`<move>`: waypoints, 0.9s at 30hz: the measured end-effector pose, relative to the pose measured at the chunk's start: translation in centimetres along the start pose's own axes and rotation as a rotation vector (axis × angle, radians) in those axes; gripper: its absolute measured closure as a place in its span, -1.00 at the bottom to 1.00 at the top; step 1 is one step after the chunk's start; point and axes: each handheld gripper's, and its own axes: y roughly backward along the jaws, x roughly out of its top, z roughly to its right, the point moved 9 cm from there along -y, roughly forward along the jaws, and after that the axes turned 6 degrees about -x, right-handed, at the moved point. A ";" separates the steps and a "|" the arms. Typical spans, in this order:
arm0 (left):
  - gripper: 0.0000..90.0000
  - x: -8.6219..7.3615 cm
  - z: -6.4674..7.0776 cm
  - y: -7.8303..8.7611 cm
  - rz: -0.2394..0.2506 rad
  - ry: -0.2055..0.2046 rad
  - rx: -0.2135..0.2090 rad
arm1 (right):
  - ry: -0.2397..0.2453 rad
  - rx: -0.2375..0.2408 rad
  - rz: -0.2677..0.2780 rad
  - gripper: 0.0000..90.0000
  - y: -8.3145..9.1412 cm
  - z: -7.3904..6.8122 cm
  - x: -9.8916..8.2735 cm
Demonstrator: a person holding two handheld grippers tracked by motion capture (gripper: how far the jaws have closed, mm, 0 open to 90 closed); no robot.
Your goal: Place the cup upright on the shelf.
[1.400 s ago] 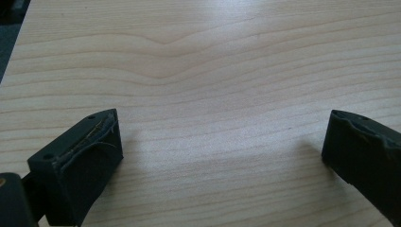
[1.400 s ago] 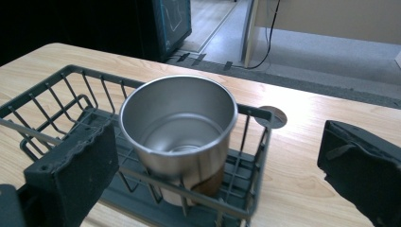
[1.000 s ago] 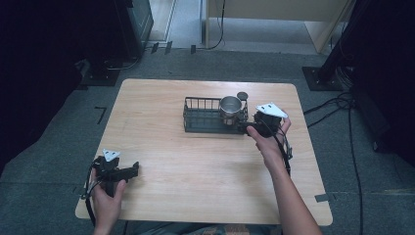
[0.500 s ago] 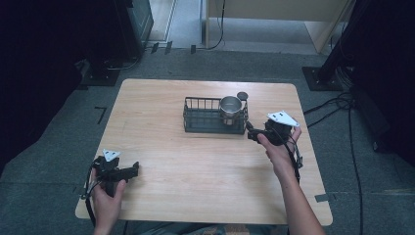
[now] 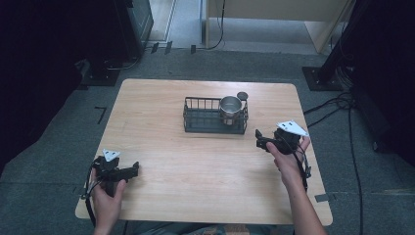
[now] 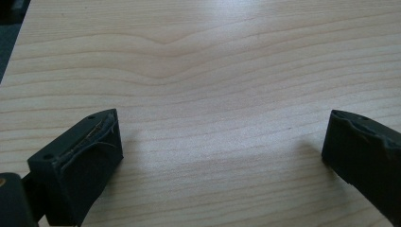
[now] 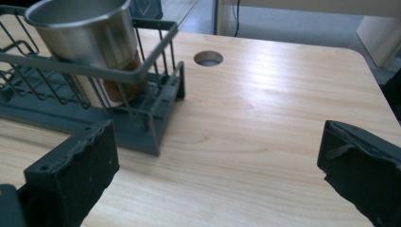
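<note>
I held my right gripper [image 5: 260, 139] empty, jaws wide, seemingly just above the counter [image 5: 205, 171] beside the basket [image 5: 215, 116] holding the steel cup [image 5: 230, 108], while my left gripper [image 5: 128, 171] rested spread near the counter's front corner.

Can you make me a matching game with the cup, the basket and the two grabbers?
Things:
1. metal cup
2. wire basket
3. left gripper
4. right gripper

Places:
A. near the table's front left corner
B. on the table, holding the cup
C. to the right of the basket, jaws apart
D. standing in the basket's right end

Pairs: 1-D, 2-B, 3-A, 4-C
</note>
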 end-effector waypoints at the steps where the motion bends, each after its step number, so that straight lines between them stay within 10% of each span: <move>1: -1.00 0.0 0.0 0.0 0.000 0.000 0.000 | -0.003 -0.004 -0.002 -1.00 0.1 0.3 -0.3; 27: -1.00 0.0 0.0 0.0 0.000 0.000 0.000 | -0.034 -0.067 -0.091 -1.00 2.0 4.7 -6.3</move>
